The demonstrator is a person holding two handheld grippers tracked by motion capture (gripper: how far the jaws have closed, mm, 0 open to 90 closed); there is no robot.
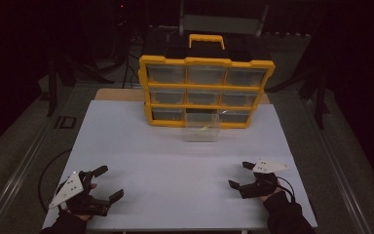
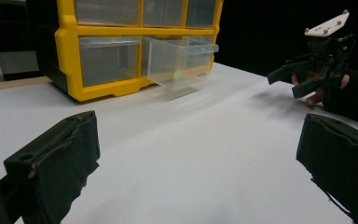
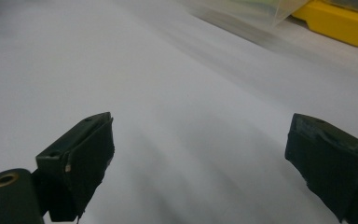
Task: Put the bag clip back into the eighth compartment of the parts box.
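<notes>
The clear drawer [image 1: 202, 127] already stands pulled out of the yellow organizer's [image 1: 206, 63] bottom row with a small green bit inside, while the left claw [image 1: 108, 182] and right claw [image 1: 239, 174] — both spread apart, empty — hover near the counter's [image 1: 175, 161] front edge, so whatever follows looks unstarted.

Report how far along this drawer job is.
Done: the bottom-middle clear drawer is pulled out of the yellow organizer, with a small green item inside. In hand: nothing; the left tongs and right tongs are open near the table's front edge. Left, probably: emptying or closing the drawer.
</notes>
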